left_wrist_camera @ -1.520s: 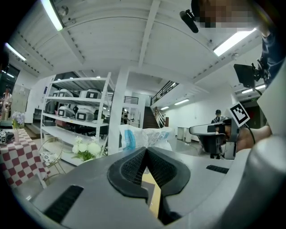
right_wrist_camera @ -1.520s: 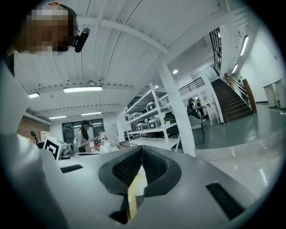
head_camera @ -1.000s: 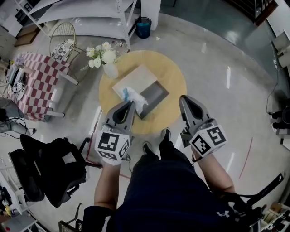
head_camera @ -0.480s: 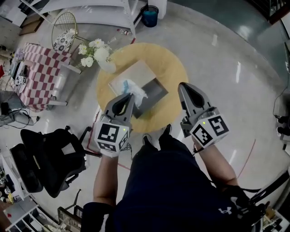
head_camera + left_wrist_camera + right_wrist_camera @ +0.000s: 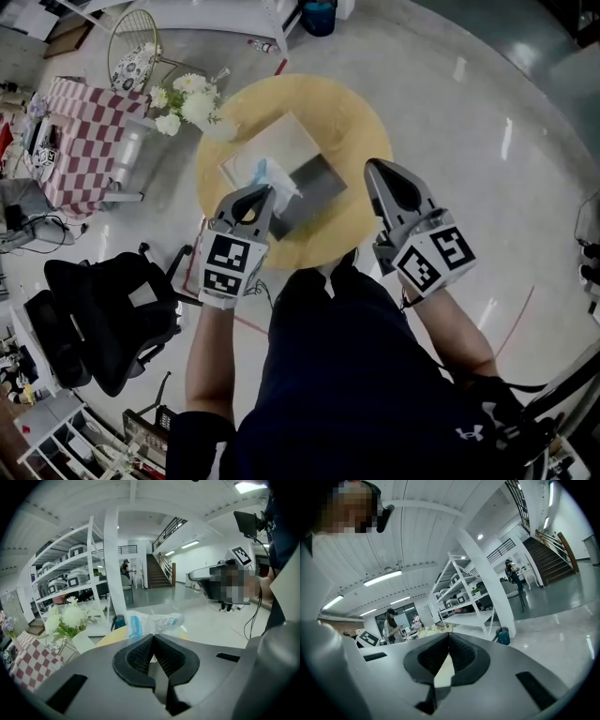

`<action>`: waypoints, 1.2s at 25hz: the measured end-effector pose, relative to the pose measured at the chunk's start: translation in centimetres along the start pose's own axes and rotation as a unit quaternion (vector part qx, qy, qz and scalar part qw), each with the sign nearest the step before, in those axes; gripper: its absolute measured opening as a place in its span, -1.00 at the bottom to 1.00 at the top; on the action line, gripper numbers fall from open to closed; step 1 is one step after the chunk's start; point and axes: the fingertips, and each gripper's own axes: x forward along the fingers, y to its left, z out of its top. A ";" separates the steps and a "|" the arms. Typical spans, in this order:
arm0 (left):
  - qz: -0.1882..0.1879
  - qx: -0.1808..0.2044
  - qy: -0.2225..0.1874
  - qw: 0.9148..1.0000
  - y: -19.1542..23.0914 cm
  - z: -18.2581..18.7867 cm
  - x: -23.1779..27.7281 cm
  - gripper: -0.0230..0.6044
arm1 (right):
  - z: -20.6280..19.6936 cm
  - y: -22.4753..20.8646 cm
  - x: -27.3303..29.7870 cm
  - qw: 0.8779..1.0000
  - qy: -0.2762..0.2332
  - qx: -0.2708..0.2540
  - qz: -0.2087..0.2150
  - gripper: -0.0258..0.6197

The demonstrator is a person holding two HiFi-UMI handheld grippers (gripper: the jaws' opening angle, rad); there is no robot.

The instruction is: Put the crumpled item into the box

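The left gripper (image 5: 153,638) pinches the crumpled item (image 5: 154,623) by an edge, so it could slip outside the box (image 5: 319,178); the right gripper (image 5: 449,638) is clenched empty.

Round yellow table (image 5: 361,112): matt, wood-look top. Crumpled white-and-blue wrapper (image 5: 152,623): thin glossy plastic film, creased. Shallow grey box (image 5: 319,176): smooth dark inside, pale matt card flap at 10 o'clock. Left gripper (image 5: 152,638) fingers (image 5: 139,656): matt black ribbed pads. Grey floor (image 5: 487,187): polished, glossy.
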 end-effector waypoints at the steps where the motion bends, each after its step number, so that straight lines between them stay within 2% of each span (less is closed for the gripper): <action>1: -0.006 -0.001 0.009 1.000 0.0 -0.5 0.5 -0.87 | -0.1 -0.2 0.2 1.000 0.001 0.001 -0.003 -0.92; 15: -0.074 -0.010 0.090 0.993 -0.8 -6.7 6.5 -0.87 | -2.5 -2.2 0.7 0.997 0.011 0.035 -0.068 -0.92; 30: -0.114 -0.005 0.177 0.978 -3.1 -12.9 11.4 -0.87 | -4.7 -4.6 0.4 0.993 0.023 0.059 -0.098 -0.92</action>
